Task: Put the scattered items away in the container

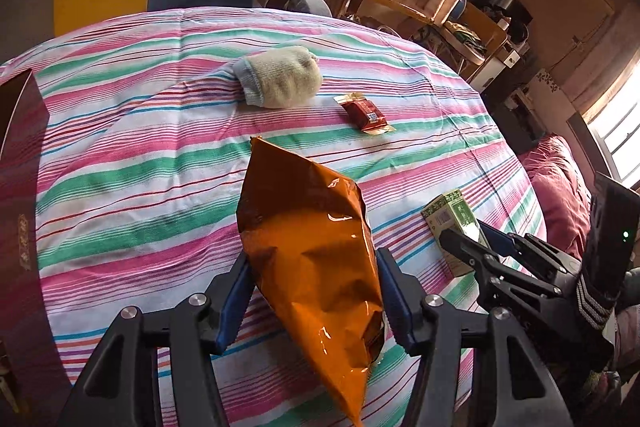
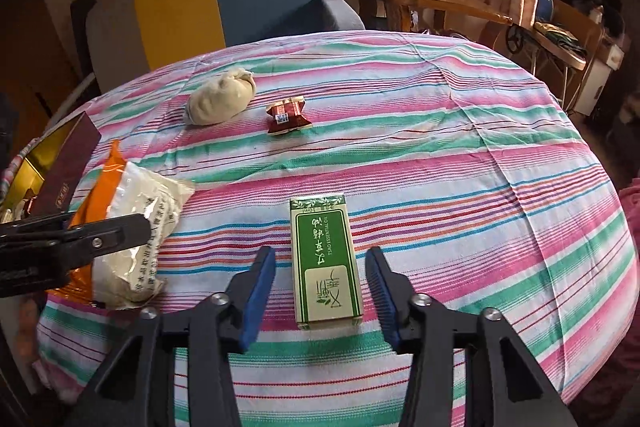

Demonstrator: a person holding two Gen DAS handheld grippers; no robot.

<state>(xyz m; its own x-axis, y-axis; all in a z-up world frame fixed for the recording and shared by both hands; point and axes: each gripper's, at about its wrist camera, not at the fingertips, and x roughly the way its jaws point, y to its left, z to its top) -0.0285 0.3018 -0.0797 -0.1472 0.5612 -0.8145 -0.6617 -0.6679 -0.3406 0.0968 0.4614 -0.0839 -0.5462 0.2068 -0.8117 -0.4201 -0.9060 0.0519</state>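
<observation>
Orange snack bag [image 1: 316,267] clenched between left gripper [image 1: 316,301] fingers. Right gripper [image 2: 320,291] fingers spread around green box [image 2: 326,263], untouched. Next: closing, then carrying toward container [image 2: 60,171] left of the box.

Left gripper [image 1: 316,301] pinches the orange snack bag [image 1: 310,255] between its fingers [image 1: 234,297]; beyond them, rolled sock [image 1: 280,77] and red packet [image 1: 364,113].

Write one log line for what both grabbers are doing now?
left gripper: shut on orange bag | right gripper: open around green box
</observation>
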